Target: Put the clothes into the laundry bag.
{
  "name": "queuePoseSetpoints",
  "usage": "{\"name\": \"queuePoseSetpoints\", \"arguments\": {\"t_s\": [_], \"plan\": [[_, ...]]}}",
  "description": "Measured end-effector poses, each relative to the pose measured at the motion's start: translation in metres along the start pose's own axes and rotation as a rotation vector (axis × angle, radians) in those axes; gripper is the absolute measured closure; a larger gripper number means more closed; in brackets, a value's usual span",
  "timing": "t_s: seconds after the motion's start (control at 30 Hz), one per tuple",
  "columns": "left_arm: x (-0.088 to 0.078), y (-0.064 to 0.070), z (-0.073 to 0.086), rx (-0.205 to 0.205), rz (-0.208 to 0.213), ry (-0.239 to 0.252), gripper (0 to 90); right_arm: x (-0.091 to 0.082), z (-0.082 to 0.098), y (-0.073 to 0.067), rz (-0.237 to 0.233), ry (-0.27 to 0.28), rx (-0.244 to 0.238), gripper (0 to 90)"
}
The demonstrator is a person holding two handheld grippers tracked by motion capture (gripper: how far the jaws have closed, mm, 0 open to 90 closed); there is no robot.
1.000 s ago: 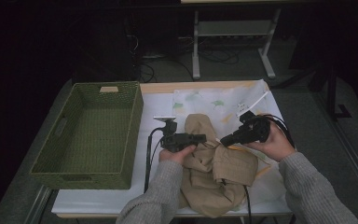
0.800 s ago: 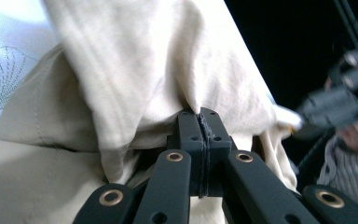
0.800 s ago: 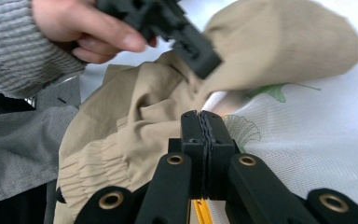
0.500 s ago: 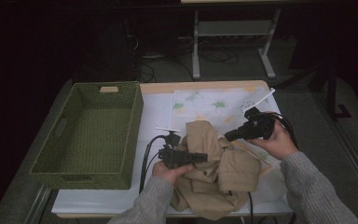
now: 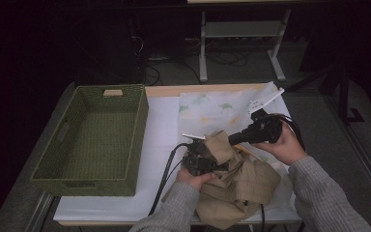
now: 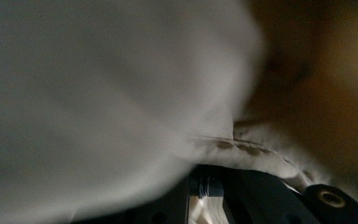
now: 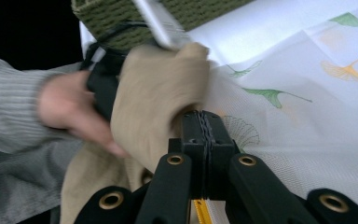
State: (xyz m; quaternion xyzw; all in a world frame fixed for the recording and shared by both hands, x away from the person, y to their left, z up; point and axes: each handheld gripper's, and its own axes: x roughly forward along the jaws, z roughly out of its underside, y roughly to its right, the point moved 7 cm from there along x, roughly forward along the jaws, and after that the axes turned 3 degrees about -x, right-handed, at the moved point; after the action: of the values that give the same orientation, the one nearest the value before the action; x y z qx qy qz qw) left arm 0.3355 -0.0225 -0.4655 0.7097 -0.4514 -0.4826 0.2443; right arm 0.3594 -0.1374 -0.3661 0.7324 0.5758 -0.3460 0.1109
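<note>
The right gripper (image 7: 204,128) has its fingers (image 7: 216,135) clenched on a fold of the tan garment (image 5: 236,186), pinching the cloth near its top edge. In the right gripper view the two black jaws meet with no gap, cloth bunched at their tips. The left gripper (image 5: 222,166) has just been closing its fingers; they are now clenched too, with tan cloth draped over and between them, so close to the left gripper view's lens that it blurs.

From above, the garment lies crumpled at about five o'clock on the tabletop (image 5: 162,130), which is covered in white. Part of it rests on a sheer white cloth with green and yellow leaf prints (image 5: 212,108), spread toward one o'clock. A green woven basket (image 5: 135,140) sits at nine o'clock, well apart from the garment, with a small pale tag (image 5: 112,92) on its far rim.

To do this step well, likely straightening the garment for folding, both grips should stay firm while the hands draw apart evenly, lifting just enough that the printed cloth is not dragged along.

No brand, label or writing can be read; the basket's tag looks blank.
</note>
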Motion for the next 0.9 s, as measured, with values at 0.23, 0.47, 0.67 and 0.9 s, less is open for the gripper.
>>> {"name": "queuePoseSetpoints", "arguments": {"t_s": [0.23,0.47,0.67,0.9], "plan": [[-0.02,0.012,0.014,0.061,0.013,-0.035,71.3,-0.002,0.006,0.007,0.005,-0.007,0.023,88.6],[-0.065,0.02,0.023,0.102,0.008,-0.043,53.1,0.004,0.012,0.013,0.008,-0.021,0.046,88.6],[-0.098,0.011,0.004,0.059,0.038,0.084,36.4,0.005,0.013,0.013,0.003,-0.022,0.045,88.6],[-0.094,0.01,-0.015,-0.023,0.148,0.145,29.1,0.011,0.013,0.01,-0.009,-0.041,0.04,88.6]]}}
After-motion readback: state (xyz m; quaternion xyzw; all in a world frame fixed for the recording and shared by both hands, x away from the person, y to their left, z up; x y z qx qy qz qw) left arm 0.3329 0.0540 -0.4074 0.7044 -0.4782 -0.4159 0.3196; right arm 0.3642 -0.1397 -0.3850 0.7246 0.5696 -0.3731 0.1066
